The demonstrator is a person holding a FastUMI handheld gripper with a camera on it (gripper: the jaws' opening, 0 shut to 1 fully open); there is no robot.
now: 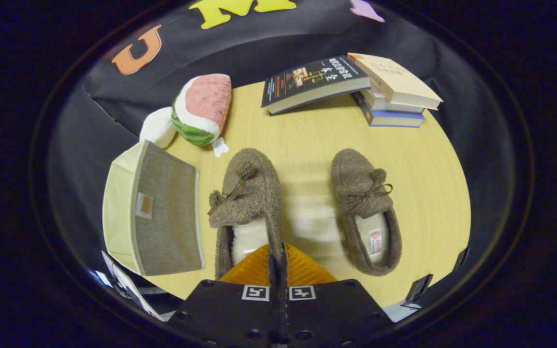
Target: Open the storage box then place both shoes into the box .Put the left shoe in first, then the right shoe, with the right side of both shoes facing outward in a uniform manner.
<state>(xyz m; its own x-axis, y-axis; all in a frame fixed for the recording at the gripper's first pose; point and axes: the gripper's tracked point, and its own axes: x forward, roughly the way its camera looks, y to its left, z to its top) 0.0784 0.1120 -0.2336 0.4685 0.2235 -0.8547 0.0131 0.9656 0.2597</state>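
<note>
Storage box (155,212) lies shut left of both shoes; claw (277,258), fingers pressed together, should part before reaching its lid.

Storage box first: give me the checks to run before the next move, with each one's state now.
1. Storage box open: not ok, its lid is down.
2. Gripper free: cannot tell, the fingers meet at the left shoe's side wall.
3. Both shoes on the table: ok, right shoe beside the left.
4. Plush toy and books away from the shoes: ok.
</note>
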